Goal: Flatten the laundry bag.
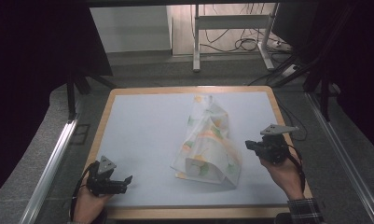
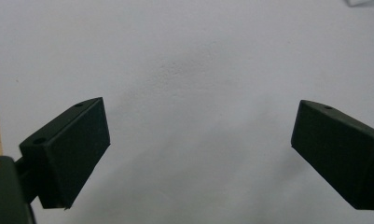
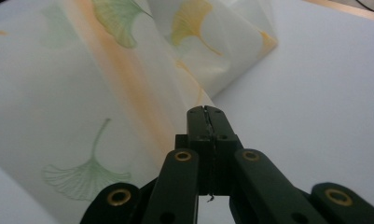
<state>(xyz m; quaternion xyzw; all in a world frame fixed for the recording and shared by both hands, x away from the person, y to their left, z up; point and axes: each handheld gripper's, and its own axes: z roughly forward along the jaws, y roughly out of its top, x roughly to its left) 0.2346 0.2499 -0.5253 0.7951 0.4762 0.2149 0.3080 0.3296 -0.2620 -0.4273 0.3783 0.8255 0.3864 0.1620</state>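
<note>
Bag (image 1: 208, 144) just beside right tool (image 1: 248, 145)

Leaf-print plastic bag (image 1: 208, 142) crumpled, mid-table.

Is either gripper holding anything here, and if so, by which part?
Left gripper: open, holding nothing. Right gripper: shut at the bag's edge; whether it pinches film cannot be told.

right gripper (image 3: 206, 112) jaws pressed together, tips at the edge of the leaf-printed cloth (image 3: 77, 93) on the white table (image 3: 324, 88)
</note>
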